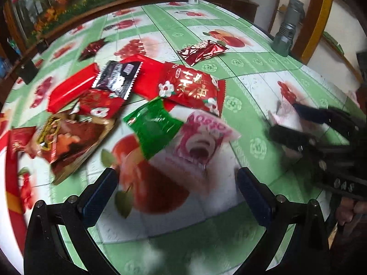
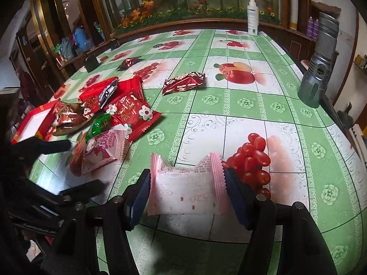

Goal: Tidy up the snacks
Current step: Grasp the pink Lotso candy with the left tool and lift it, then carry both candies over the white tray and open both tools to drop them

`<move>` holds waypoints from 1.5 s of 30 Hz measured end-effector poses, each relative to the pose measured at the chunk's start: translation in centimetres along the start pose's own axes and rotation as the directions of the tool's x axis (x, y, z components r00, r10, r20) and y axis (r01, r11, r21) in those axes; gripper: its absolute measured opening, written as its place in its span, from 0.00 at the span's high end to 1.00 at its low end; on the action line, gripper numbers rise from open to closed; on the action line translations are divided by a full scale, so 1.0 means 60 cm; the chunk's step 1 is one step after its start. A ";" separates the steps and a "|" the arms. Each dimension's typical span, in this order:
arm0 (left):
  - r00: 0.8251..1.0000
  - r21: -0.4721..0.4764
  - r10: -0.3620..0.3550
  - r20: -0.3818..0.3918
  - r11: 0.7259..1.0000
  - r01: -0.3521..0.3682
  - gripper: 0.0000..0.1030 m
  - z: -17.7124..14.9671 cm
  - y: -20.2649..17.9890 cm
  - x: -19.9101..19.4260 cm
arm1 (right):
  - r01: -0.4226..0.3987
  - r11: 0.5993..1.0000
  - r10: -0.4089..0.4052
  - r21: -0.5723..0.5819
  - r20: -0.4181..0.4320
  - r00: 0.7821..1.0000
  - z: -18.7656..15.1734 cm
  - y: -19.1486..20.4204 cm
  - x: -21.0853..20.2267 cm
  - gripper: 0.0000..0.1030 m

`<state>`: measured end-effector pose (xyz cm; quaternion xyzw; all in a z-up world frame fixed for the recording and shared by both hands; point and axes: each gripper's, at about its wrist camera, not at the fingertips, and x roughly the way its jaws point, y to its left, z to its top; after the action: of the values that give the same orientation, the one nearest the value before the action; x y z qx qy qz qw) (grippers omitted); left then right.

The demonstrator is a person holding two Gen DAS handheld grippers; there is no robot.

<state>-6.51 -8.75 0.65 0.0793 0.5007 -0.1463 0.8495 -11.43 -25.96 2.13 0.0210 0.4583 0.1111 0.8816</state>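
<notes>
A heap of snack packets lies on the fruit-print tablecloth point(image 1: 247, 87): a big red packet point(image 1: 190, 87), a green packet point(image 1: 153, 127), a pink packet point(image 1: 201, 142), a brown bag point(image 1: 68, 142) and a black packet point(image 1: 119, 78). My left gripper point(image 1: 176, 183) is open just short of the pink packet. My right gripper point(image 2: 187, 183) is shut on a pale pink packet point(image 2: 188, 188), to the right of the heap; the right gripper also shows in the left wrist view point(image 1: 282, 119). The heap's pink packet point(image 2: 103, 151) shows in the right wrist view too.
A dark red packet point(image 1: 201, 51) lies apart toward the far side, and a small dark packet point(image 1: 93, 47) lies far left. A red and white box point(image 2: 34, 123) sits at the left edge. A grey metal cylinder point(image 2: 318, 68) and a white spray bottle point(image 2: 252, 18) stand near the table's edges.
</notes>
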 end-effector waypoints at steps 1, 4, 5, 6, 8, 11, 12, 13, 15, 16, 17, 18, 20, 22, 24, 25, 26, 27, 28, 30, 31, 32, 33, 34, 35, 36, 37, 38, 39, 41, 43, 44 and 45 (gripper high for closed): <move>1.000 -0.006 -0.003 0.000 1.000 0.003 0.00 0.006 0.001 0.003 | -0.004 1.000 0.004 0.002 0.001 1.000 0.000 0.000 0.000 0.33; 1.000 -0.016 -0.014 0.016 1.000 0.014 0.01 0.019 0.007 0.008 | -0.015 1.000 0.015 0.009 0.002 1.000 0.001 -0.002 -0.001 0.32; 1.000 -0.018 -0.014 0.019 1.000 0.014 0.05 0.023 0.011 0.009 | -0.020 1.000 0.020 0.012 0.003 1.000 0.001 -0.003 -0.001 0.32; 1.000 -0.016 -0.008 0.023 1.000 0.008 0.06 0.027 0.013 0.011 | -0.025 1.000 0.025 0.016 0.005 1.000 0.001 -0.005 -0.001 0.32; 0.999 0.001 0.004 0.041 1.000 -0.004 0.15 0.028 0.014 0.011 | -0.030 0.999 0.030 0.019 0.006 1.000 0.001 -0.005 -0.001 0.32; 0.997 0.031 -0.008 0.077 0.999 0.005 0.43 0.025 0.014 0.002 | -0.031 0.999 0.031 0.017 0.005 1.000 0.001 -0.004 -0.001 0.31; 0.997 0.036 -0.014 0.082 0.999 0.011 0.47 0.025 0.015 0.001 | -0.030 0.999 0.030 0.015 0.004 1.000 0.001 -0.002 -0.001 0.31; 0.996 0.039 -0.023 0.083 0.999 0.020 0.50 0.023 0.017 -0.002 | -0.029 0.999 0.029 0.014 0.003 1.000 0.002 -0.002 -0.001 0.31; 0.995 0.037 -0.042 0.090 0.999 0.039 0.53 0.017 0.024 -0.007 | -0.024 1.000 0.024 0.010 0.002 1.000 0.002 -0.001 -0.001 0.31; 0.994 0.034 -0.051 0.094 0.998 0.047 0.53 0.012 0.028 -0.010 | -0.022 1.000 0.022 0.008 0.002 1.000 0.001 0.000 0.000 0.31; 0.994 0.031 -0.056 0.097 0.998 0.053 0.53 0.010 0.031 -0.011 | -0.020 1.000 0.020 0.006 0.001 1.000 0.001 -0.001 0.000 0.31; 0.993 0.024 -0.062 0.100 0.998 0.060 0.53 0.006 0.036 -0.014 | -0.015 1.000 0.015 0.002 0.000 1.000 0.001 0.001 0.000 0.31; 0.992 0.008 -0.075 0.101 0.997 0.074 0.54 0.002 0.043 -0.018 | -0.006 1.000 0.006 -0.005 -0.003 1.000 0.001 0.003 0.001 0.31; 0.991 -0.017 -0.088 0.102 0.996 0.090 0.54 -0.006 0.054 -0.025 | 0.025 0.999 -0.025 -0.023 -0.006 1.000 0.001 0.010 0.003 0.34; 0.990 -0.028 -0.093 0.109 0.995 0.097 0.54 -0.016 0.060 -0.035 | 0.053 0.997 -0.054 -0.051 -0.009 0.999 0.001 0.020 0.005 0.39; 0.989 -0.033 -0.090 0.114 0.995 0.094 0.54 -0.021 0.064 -0.041 | 0.061 0.996 -0.062 -0.062 -0.011 0.998 0.000 0.025 0.005 0.41; 0.989 -0.038 -0.084 0.121 0.995 0.089 0.54 -0.027 0.067 -0.048 | 0.063 0.996 -0.064 -0.068 -0.012 0.998 0.000 0.026 0.006 0.42; 0.989 -0.043 -0.079 0.128 0.995 0.085 0.54 -0.031 0.069 -0.054 | 0.062 0.996 -0.063 -0.070 -0.012 0.998 0.000 0.030 0.006 0.44; 0.988 -0.048 -0.071 0.136 0.996 0.078 0.54 -0.038 0.072 -0.063 | 0.059 0.996 -0.060 -0.070 -0.010 0.998 -0.001 0.031 0.005 0.48; 0.987 -0.051 -0.054 0.149 0.997 0.062 0.54 -0.050 0.076 -0.079 | 0.042 0.997 -0.042 -0.066 -0.006 0.999 -0.002 0.038 0.003 0.52; 0.985 -0.051 -0.048 0.163 0.997 0.058 0.54 -0.057 0.077 -0.090 | 0.036 0.997 -0.036 -0.073 -0.004 0.999 -0.004 0.044 0.003 0.58; 0.983 -0.052 -0.045 0.176 0.997 0.054 0.54 -0.063 0.081 -0.099 | 0.027 0.996 -0.027 -0.082 -0.004 1.000 -0.005 0.050 0.002 0.58; 0.982 -0.055 -0.040 0.187 0.997 0.051 0.54 -0.068 0.084 -0.108 | 0.011 0.996 -0.011 -0.087 -0.006 1.000 -0.006 0.055 0.001 0.59; 0.979 -0.060 -0.034 0.199 0.997 0.047 0.54 -0.075 0.088 -0.118 | -0.006 0.996 0.006 -0.086 -0.007 1.000 -0.007 0.060 0.001 0.59; 0.976 -0.069 -0.029 0.214 0.997 0.045 0.54 -0.082 0.094 -0.128 | -0.023 0.996 0.023 -0.085 -0.008 1.000 -0.007 0.066 0.000 0.59; 0.973 -0.083 -0.024 0.227 0.996 0.044 0.54 -0.089 0.103 -0.139 | -0.038 0.995 0.037 -0.087 -0.007 0.999 -0.008 0.074 -0.001 0.60; 0.970 -0.102 -0.018 0.241 0.994 0.044 0.54 -0.098 0.113 -0.150 | -0.049 0.995 0.048 -0.090 -0.006 0.999 -0.008 0.079 -0.002 0.60; 0.968 -0.121 -0.012 0.251 0.992 0.044 0.54 -0.104 0.124 -0.159 | -0.074 0.992 0.074 -0.098 0.001 0.997 -0.008 0.091 -0.005 0.60; 0.966 -0.140 -0.002 0.259 0.989 0.040 0.54 -0.111 0.133 -0.167 | -0.091 0.990 0.092 -0.107 0.008 0.996 -0.007 0.101 -0.009 0.60; 0.960 -0.184 0.027 0.277 0.983 0.026 0.54 -0.129 0.159 -0.185 | -0.128 0.982 0.134 -0.139 0.034 0.990 -0.003 0.131 -0.020 0.60; 0.951 -0.239 0.086 0.297 0.971 -0.013 0.53 -0.151 0.191 -0.206 | -0.168 0.970 0.181 -0.177 0.055 0.982 0.003 0.165 -0.030 0.60; 0.947 -0.253 0.110 0.303 0.967 -0.032 0.53 -0.158 0.200 -0.212 | -0.189 0.964 0.203 -0.189 0.060 0.977 0.006 0.179 -0.032 0.60; 0.939 -0.275 0.149 0.311 0.959 -0.061 0.53 -0.168 0.215 -0.221 | -0.232 0.949 0.250 -0.212 0.062 0.966 0.011 0.205 -0.034 0.60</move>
<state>-16.70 8.50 7.21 -0.0320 0.3620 -0.0441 0.9306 -14.19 -14.35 5.88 -0.0083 0.3992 0.2629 0.8783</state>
